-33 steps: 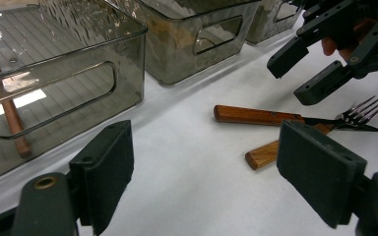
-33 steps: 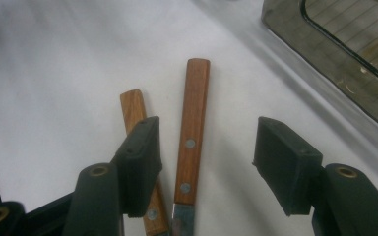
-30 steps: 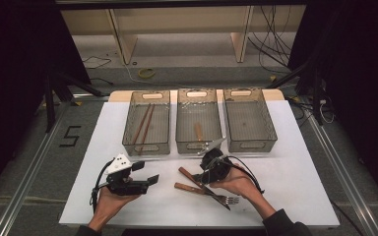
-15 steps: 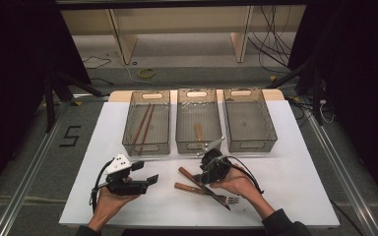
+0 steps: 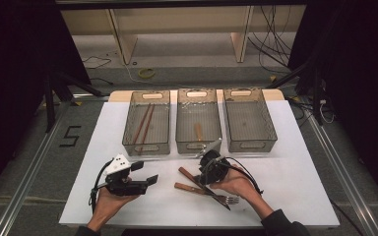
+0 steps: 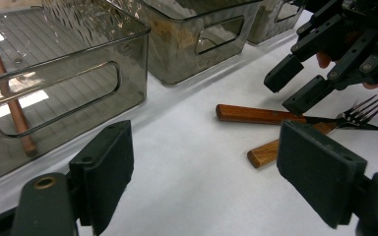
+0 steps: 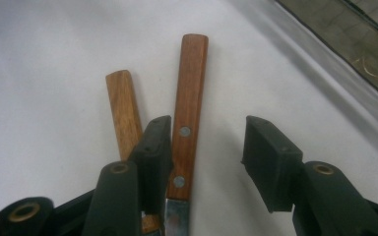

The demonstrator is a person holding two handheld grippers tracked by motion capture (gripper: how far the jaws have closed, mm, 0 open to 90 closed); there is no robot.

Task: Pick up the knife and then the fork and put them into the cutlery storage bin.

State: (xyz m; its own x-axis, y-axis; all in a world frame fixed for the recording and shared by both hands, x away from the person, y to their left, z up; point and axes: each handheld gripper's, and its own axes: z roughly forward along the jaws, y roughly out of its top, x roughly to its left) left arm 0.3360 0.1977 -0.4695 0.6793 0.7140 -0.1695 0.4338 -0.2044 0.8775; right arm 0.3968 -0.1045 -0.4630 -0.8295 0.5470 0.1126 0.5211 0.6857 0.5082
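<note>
On the white table (image 5: 295, 162) just in front of the three bins, the right tool (image 7: 204, 147) sits over the knife (image 7: 189, 113), jaws closing in around its wooden handle but not pinching it yet, so nothing's grabbed. The fork (image 6: 295, 140) lies crossed under the knife. Left tool (image 6: 202, 172) hangs released off to the side. Looks like the pickup step; next move needs a squeeze on the knife handle alone, then a lift.

Dim room with a brightly lit white table (image 5: 295, 162), glare on it, close jaws slightly blurred
</note>
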